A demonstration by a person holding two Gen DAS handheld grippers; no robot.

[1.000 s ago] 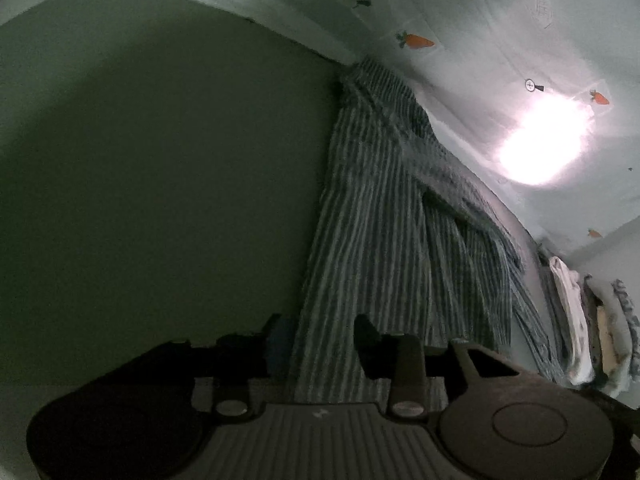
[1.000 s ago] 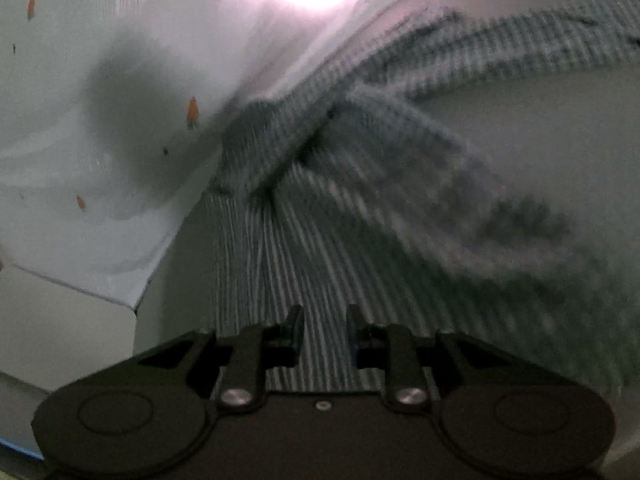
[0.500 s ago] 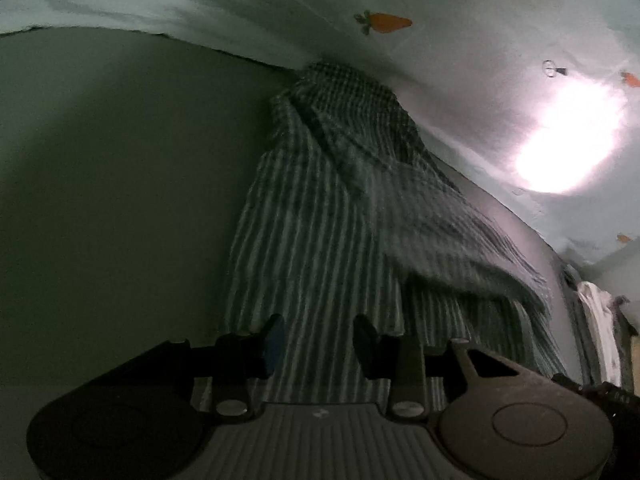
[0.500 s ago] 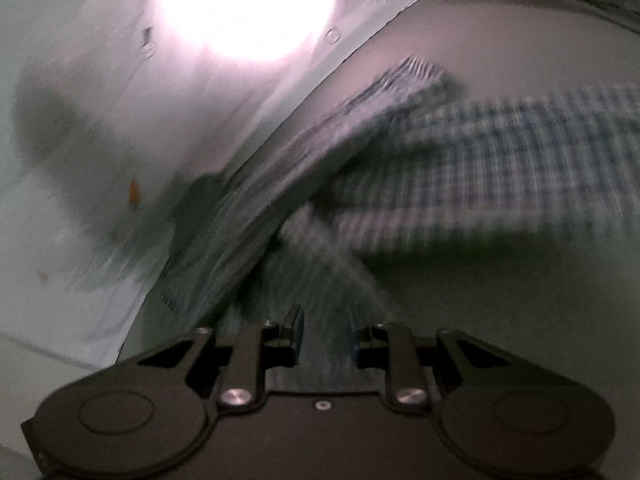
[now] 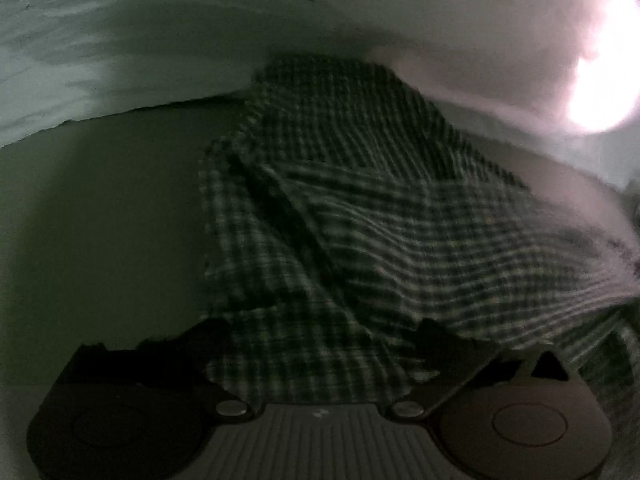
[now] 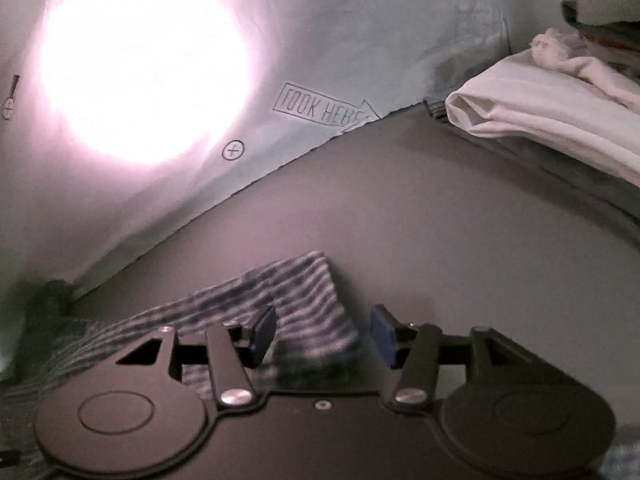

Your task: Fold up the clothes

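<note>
Beside garment point(image 6: 308, 304) edge, bare tabletop point(image 6: 440, 220)

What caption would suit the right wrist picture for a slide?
Right gripper opening over a striped cloth corner on the grey surface, white folded laundry beyond.

Carrot-print sheet point(image 5: 120, 40), glaring lamp point(image 6: 144, 60)

Bare grey surface point(image 6: 440, 216) lies open ahead, bounded by the printed sheet point(image 6: 340, 52) behind and folded white clothes point(image 6: 532, 108) at right.
</note>
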